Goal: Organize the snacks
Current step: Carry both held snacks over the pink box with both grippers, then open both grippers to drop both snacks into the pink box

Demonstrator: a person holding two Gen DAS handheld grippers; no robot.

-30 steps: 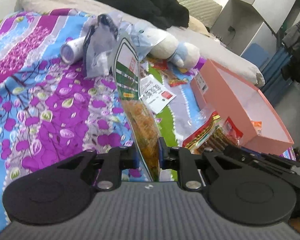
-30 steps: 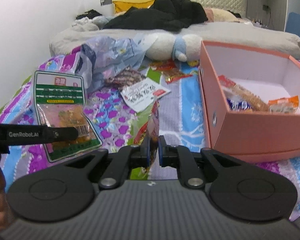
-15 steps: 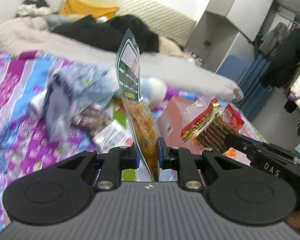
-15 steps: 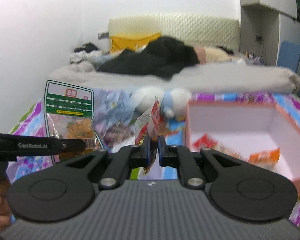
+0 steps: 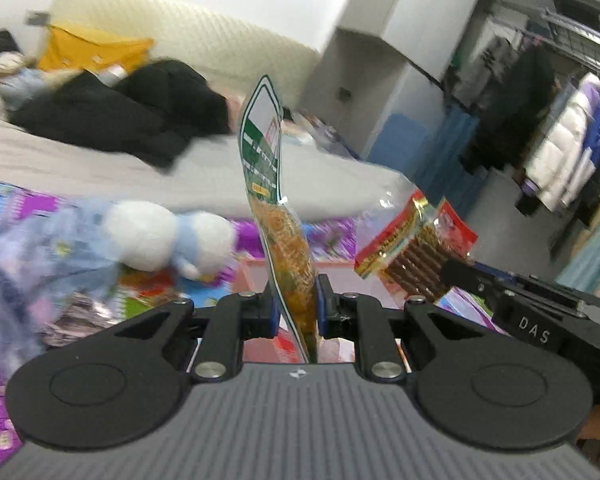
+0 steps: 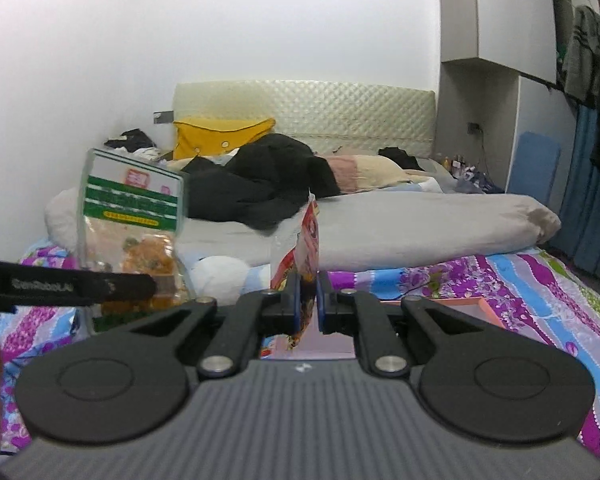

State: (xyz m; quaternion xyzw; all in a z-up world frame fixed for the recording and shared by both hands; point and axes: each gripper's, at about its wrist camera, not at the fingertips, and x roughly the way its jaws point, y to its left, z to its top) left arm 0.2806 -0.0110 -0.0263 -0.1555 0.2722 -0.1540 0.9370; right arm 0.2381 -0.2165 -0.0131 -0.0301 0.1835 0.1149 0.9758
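Glossy clear plastic on the green-labelled snack pouch (image 5: 278, 216), catching the light, with a printed paper-like label up top. The red snack pack (image 5: 410, 248) is shiny crinkled film too. Both grippers, left gripper (image 5: 294, 304) and right gripper (image 6: 307, 300), are matt black plastic with bright metal rivets and ribbed grey housings. Soft printed cloth bedsheet (image 6: 540, 292), fluffy plush toy (image 5: 160, 236), quilted sheeny headboard (image 6: 320, 108), matt cardboard pink box (image 6: 452, 305).
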